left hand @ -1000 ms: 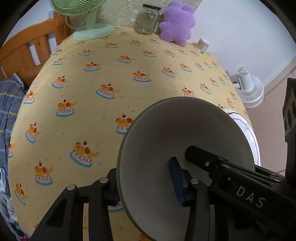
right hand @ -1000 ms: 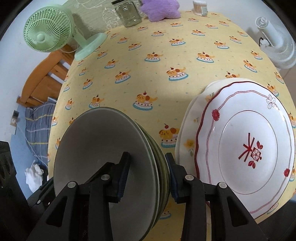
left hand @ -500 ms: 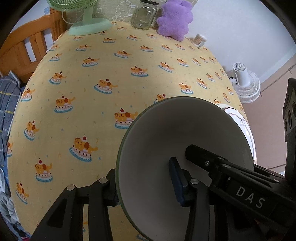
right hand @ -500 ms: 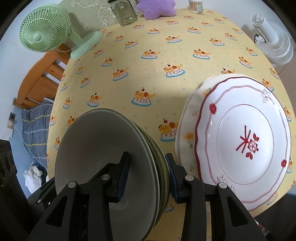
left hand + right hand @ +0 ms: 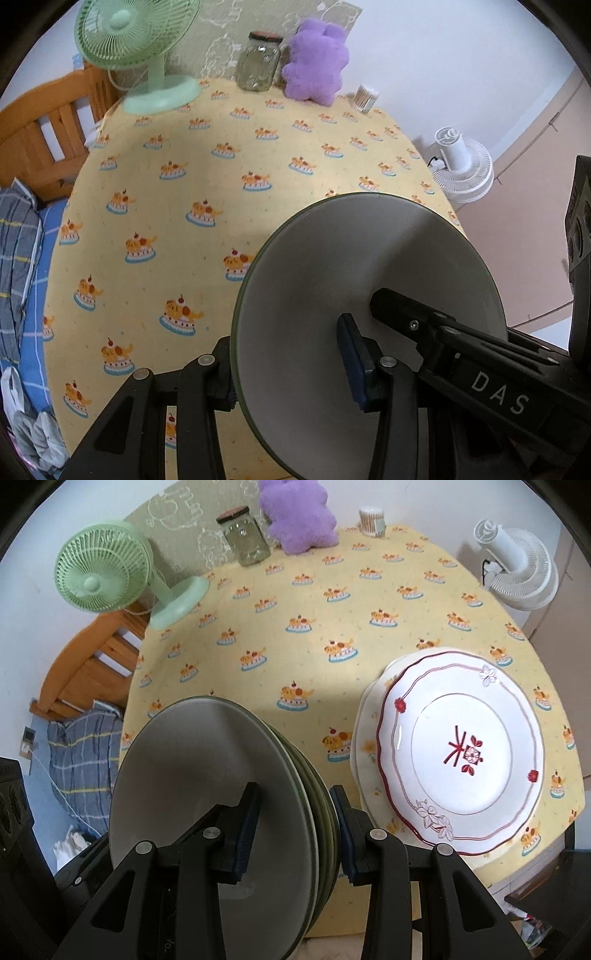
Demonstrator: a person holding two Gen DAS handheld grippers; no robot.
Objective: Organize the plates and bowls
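Observation:
A stack of grey-green bowls (image 5: 207,794) hangs tilted above the yellow tablecloth (image 5: 332,602), gripped on opposite rims by both grippers. My right gripper (image 5: 295,812) is shut on the stack's near rim, one pad inside the top bowl and one against the outside. In the left wrist view the top bowl (image 5: 362,258) fills the lower right. There my left gripper (image 5: 288,365) is shut on its rim, and the right gripper's black finger (image 5: 461,354) reaches in from the right. A white plate with red trim (image 5: 461,749) lies on another plate at the table's right edge.
Along the table's far edge stand a green desk fan (image 5: 147,62), a glass jar (image 5: 258,61), a purple plush (image 5: 317,62) and a cotton swab tub (image 5: 365,98). A white floor fan (image 5: 461,166) stands to the right; a wooden bed frame (image 5: 48,125) with bedding is left.
Both grippers have risen with the bowl stack still held between them. The table and the plates look smaller and farther below.

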